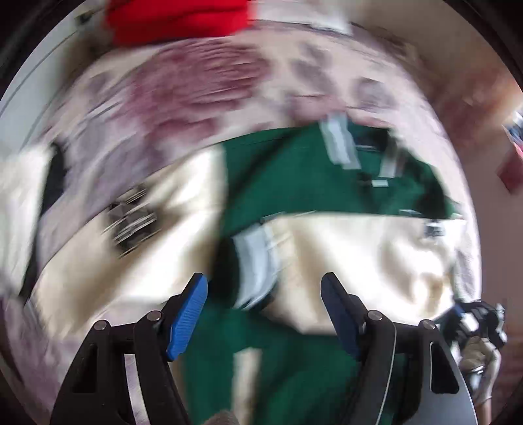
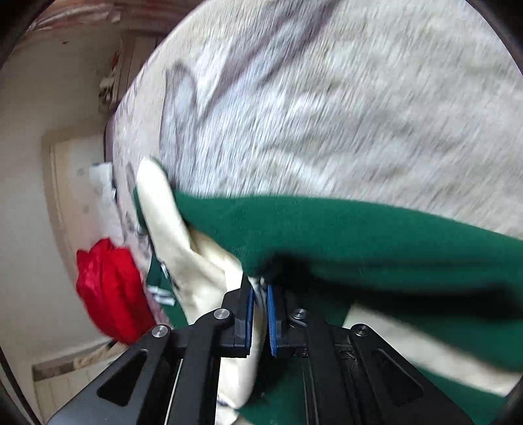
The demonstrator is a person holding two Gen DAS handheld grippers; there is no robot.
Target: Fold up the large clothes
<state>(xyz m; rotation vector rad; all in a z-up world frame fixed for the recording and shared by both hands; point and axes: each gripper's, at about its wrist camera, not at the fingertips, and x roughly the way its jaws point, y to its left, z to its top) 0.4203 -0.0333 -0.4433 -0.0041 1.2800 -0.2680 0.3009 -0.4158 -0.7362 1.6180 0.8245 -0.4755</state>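
Left wrist view showed the green and cream jacket [image 1: 294, 183] spread on the patterned bed [image 1: 196, 85], with the left gripper [image 1: 263, 314] fingers apart and empty. Right wrist view showed the right gripper [image 2: 260, 314] fingers clenched on the jacket's cream cloth [image 2: 183, 242]. A red bundle [image 2: 111, 287] lay at the bed's edge.

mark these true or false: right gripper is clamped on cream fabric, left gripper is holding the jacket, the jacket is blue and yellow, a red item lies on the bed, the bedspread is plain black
1. The right gripper is clamped on the cream fabric: true.
2. The left gripper holds the jacket: false, its jaws are open, nothing between them.
3. The jacket is blue and yellow: false, green and cream.
4. A red item lies on the bed: true.
5. The bedspread is plain black: false, pale and patterned.
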